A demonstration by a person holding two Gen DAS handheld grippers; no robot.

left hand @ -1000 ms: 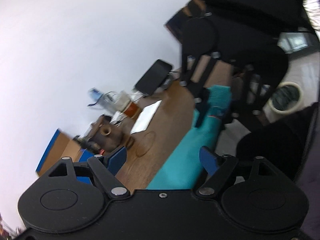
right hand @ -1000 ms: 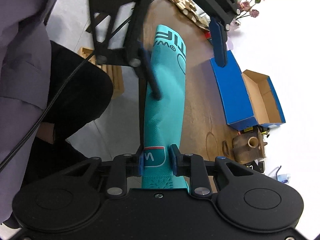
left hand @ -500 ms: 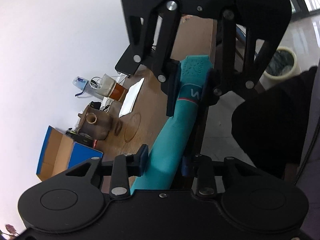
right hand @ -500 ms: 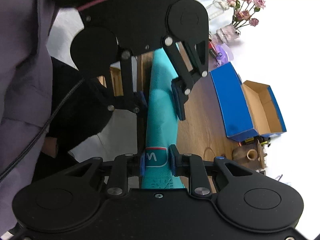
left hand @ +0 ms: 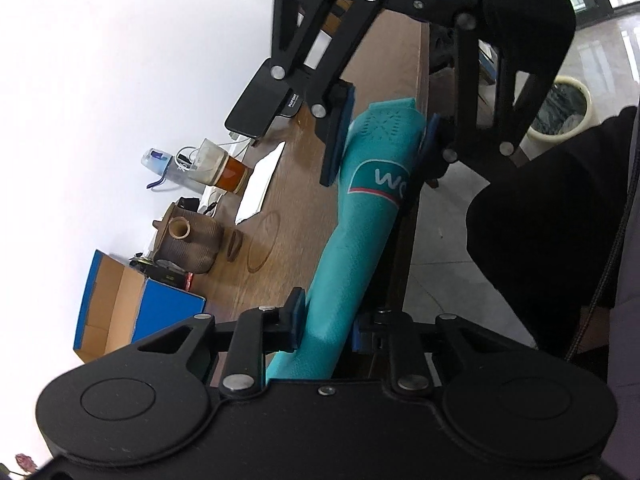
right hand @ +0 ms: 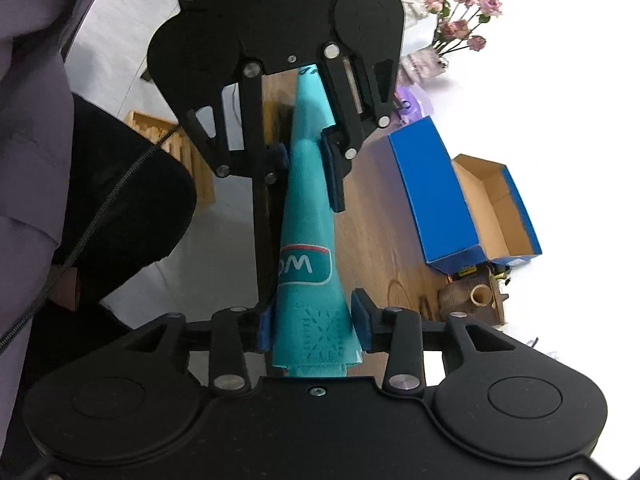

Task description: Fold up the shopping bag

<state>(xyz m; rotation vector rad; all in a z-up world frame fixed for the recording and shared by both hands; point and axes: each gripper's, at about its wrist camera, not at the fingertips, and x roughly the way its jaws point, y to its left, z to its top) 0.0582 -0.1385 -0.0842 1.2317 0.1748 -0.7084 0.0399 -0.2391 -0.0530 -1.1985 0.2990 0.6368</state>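
The teal shopping bag (left hand: 360, 220) is folded into a narrow strip and hangs in the air over the table's front edge, stretched between both grippers. My left gripper (left hand: 326, 326) is shut on one end of it. My right gripper (right hand: 314, 326) has its jaws opened around the other end, the one with the white logo (right hand: 306, 266), and its pads stand slightly off the fabric. The right gripper shows from the front in the left wrist view (left hand: 380, 140), and the left gripper in the right wrist view (right hand: 306, 160).
A wooden table (left hand: 296, 208) lies below. On it stand an open blue cardboard box (right hand: 460, 196), a brown ceramic teapot (left hand: 188, 244), a glass of tea (left hand: 224, 166), a phone on a stand (left hand: 260, 108) and pink flowers (right hand: 460, 20). The person's body (right hand: 120, 200) is at the side.
My left gripper has closed onto the bag's end. The two grippers have come closer together. My right gripper's jaws have opened wider around the logo end.
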